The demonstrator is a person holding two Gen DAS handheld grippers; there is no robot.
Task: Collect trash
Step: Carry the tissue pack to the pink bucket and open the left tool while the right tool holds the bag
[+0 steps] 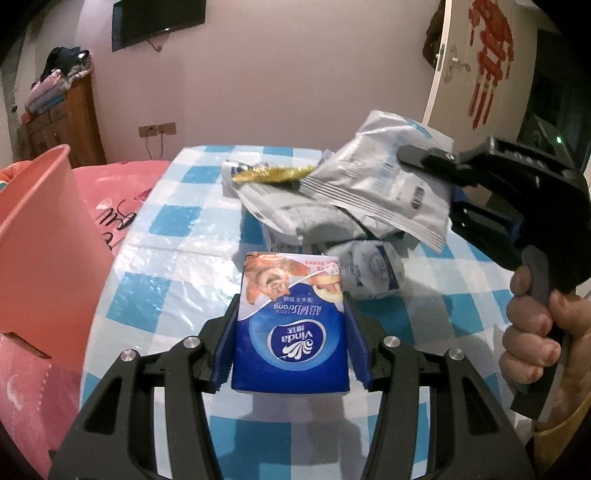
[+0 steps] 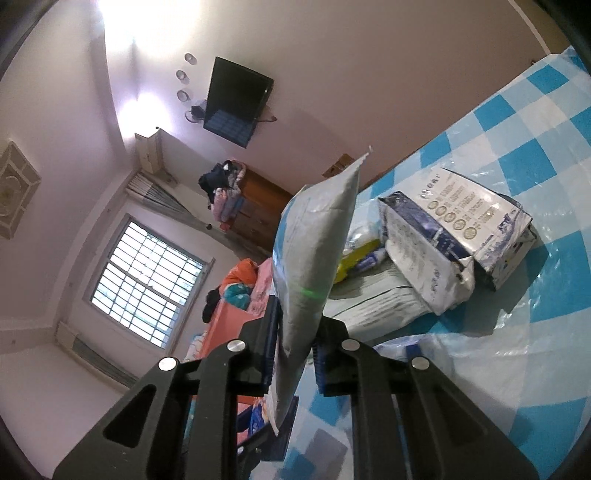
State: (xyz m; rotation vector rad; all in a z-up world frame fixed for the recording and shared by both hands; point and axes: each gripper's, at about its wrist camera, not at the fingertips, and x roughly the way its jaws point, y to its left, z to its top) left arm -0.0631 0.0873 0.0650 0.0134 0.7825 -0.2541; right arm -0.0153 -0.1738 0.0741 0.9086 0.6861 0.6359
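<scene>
At the left edge of the left wrist view stood a pink bin (image 1: 40, 236), its inside hidden from the camera, beside a table covered by a blue-and-white checked cloth (image 1: 166, 258). On the cloth lay a heap of trash: crumpled grey-white wrappers (image 1: 295, 218), a gold foil piece (image 1: 273, 173) at the far side, and a torn printed carton (image 2: 465, 229) resting on a flat grey wrapper. Left gripper (image 1: 290, 328): jaws partly closed, pressing both sides of a blue tissue pack (image 1: 291, 321), which stood between them above the near part of the table. Right gripper (image 2: 295, 350): held by a hand (image 1: 535, 332), jaws nearly together, pinching the lower end of a silver-grey pouch (image 2: 314, 251); the pouch rose clear of the heap, its sealed edge pointing away from the fingers. Behind, a wall-mounted television (image 1: 159, 22) and a wooden dresser (image 1: 62, 122) piled with folded clothes.
</scene>
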